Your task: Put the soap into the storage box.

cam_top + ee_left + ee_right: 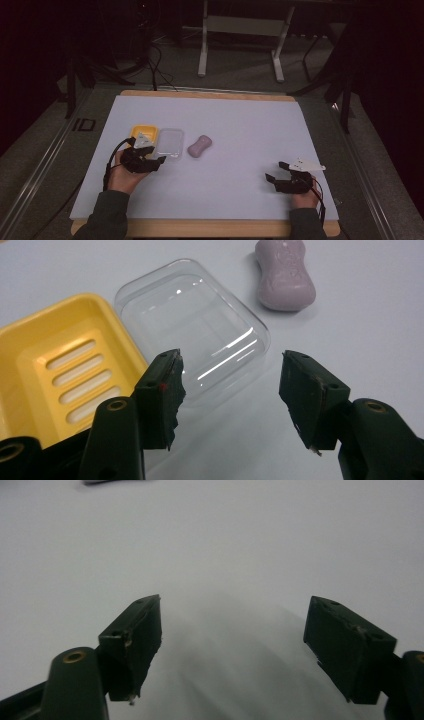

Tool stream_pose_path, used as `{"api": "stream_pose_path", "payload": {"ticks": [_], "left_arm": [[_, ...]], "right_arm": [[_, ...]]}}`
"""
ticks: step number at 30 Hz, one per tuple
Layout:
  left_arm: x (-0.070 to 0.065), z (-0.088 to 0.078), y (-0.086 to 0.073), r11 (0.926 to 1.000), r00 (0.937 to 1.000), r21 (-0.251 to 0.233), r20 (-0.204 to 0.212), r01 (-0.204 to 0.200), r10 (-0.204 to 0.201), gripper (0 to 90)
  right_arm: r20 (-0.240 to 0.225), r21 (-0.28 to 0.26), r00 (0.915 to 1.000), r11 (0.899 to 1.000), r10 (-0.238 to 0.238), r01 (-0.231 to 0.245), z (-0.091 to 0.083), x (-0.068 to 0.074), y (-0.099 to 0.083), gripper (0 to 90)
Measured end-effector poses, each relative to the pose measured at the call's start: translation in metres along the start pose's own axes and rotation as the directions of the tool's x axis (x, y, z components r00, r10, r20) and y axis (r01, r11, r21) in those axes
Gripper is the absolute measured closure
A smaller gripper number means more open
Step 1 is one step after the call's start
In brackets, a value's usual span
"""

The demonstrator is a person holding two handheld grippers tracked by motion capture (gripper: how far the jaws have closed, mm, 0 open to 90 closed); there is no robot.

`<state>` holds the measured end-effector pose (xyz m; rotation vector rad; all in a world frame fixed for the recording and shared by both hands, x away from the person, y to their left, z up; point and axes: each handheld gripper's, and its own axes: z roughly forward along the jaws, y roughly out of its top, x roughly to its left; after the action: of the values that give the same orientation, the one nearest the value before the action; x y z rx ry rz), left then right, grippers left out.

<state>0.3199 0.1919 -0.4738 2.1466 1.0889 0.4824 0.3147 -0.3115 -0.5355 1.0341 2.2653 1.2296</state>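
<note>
A yellow slotted soap dish point(145, 132) point(30, 340) lies on the left of the white table. A clear plastic lid point(170, 142) point(195, 325) lies flat right beside it. A lilac bar of soap point(199, 146) point(285, 275) rests on the table a little to the right of the lid. My left gripper point(156, 156) point(230, 365) hovers just in front of the lid's near edge, open, with nothing between its jaws. My right gripper point(274, 170) point(235, 605) is open over bare table at the near right, far from the three objects.
The white tabletop point(240, 125) has a wooden rim at the front and back edges. Beyond the table stand the white legs of a frame point(202, 55) on a dark floor, with cables point(157, 65) at the back left.
</note>
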Motion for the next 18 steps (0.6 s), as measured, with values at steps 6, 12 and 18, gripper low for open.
{"api": "stream_pose_path", "payload": {"ticks": [6, 12, 18], "left_arm": [[0.0, 0.003, 0.009, 0.9999, 0.9999, 0.002, 0.002, -0.015, 0.015, 42.9], [0.0, 0.006, 0.015, 0.9999, 0.9999, -0.004, 0.007, -0.011, 0.011, 42.9], [0.0, 0.008, 0.021, 0.9999, 0.9998, 0.0, 0.009, -0.015, 0.015, 42.8]], "right_arm": [[0.007, -0.003, 1.0, 1.0, 0.002, -0.002, 0.0, 0.0, 0.0, 19.8], [0.008, -0.003, 1.0, 1.0, 0.005, -0.005, 0.0, 0.0, 0.0, 20.5], [0.005, -0.003, 1.0, 1.0, 0.004, -0.004, 0.0, 0.0, 0.0, 21.8]]}}
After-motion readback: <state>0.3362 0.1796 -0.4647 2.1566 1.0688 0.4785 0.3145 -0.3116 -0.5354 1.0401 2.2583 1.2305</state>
